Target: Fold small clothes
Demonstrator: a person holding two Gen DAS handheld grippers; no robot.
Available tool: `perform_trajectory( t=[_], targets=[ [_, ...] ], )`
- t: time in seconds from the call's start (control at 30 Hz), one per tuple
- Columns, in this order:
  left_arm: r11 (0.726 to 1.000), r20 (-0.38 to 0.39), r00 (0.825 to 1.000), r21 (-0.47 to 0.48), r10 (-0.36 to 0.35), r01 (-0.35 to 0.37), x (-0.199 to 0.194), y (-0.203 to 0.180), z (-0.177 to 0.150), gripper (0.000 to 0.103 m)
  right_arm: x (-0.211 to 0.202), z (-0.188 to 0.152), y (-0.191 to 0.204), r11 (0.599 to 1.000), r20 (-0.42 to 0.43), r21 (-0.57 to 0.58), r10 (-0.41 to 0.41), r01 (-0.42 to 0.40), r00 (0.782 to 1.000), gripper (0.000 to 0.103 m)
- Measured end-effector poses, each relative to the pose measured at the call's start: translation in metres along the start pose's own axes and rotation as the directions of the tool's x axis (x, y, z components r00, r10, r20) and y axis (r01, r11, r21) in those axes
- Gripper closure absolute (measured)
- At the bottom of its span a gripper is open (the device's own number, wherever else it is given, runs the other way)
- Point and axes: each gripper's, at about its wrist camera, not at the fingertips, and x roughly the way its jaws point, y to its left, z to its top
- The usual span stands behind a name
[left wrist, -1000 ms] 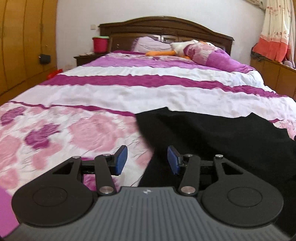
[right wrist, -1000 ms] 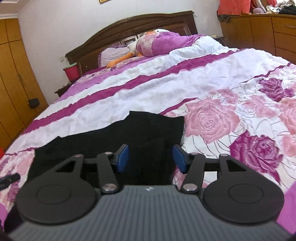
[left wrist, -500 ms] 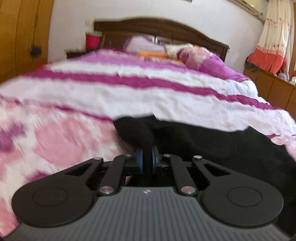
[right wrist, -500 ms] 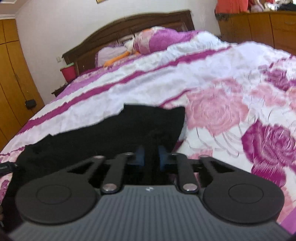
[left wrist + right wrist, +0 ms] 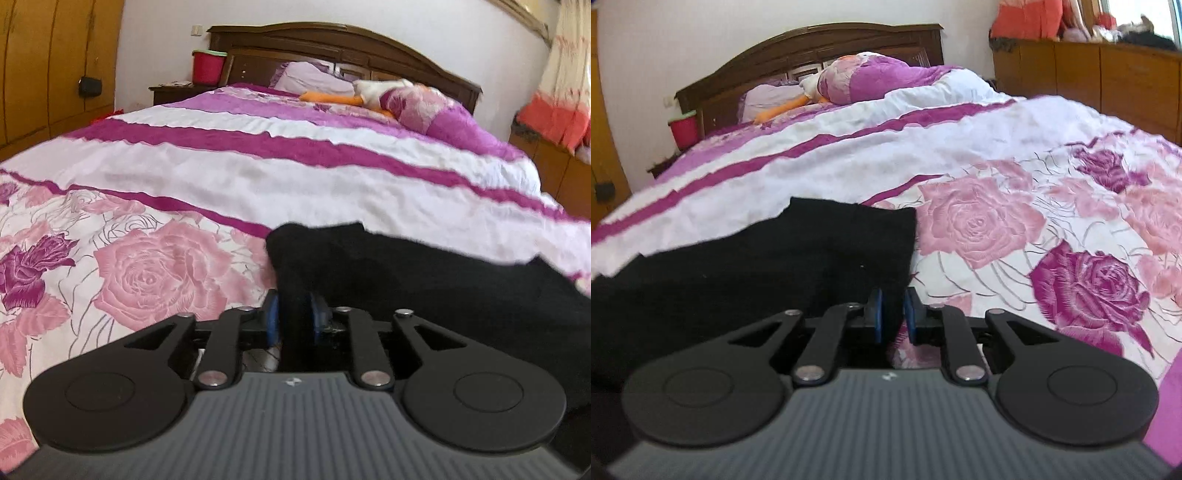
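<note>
A small black garment (image 5: 424, 280) lies spread on the floral pink and purple bedspread (image 5: 155, 266). My left gripper (image 5: 294, 317) is shut on the garment's near left edge, with black cloth pinched between the blue pads and bunched up ahead of them. In the right wrist view the same black garment (image 5: 757, 266) stretches to the left. My right gripper (image 5: 894, 317) is shut on its near right edge, close to the right corner. Both grippers hold the cloth a little above the bedspread (image 5: 1034, 236).
The bed runs back to a dark wooden headboard (image 5: 332, 44) with pillows and a rolled quilt (image 5: 424, 107). A red bucket (image 5: 208, 66) stands on a nightstand at the left. Wooden wardrobes (image 5: 48, 66) line the left wall, a wooden dresser (image 5: 1108, 81) the right.
One second ago both grippers were open around the garment's near edge. Both have closed on the cloth and lifted it slightly, so the left corner now bunches up.
</note>
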Motion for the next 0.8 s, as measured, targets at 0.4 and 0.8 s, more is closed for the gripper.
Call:
perform_trajectory(
  t=[0.4,0.8],
  targets=[
    [0.966,-0.078,0.991,-0.246,-0.107,0.085,0.043,0.019,0.026,0.054,0.004,0.019,0.016,0.990,0.053,-0.030,0.143,-0.141,0.988,0.064],
    [0.979,0.059,0.991,-0.172,0.118,-0.107,0.045,0.003,0.018,0.090,0.013,0.000,0.034,0.993,0.132,-0.097,0.074,-0.062,0.988,0.097]
  ],
)
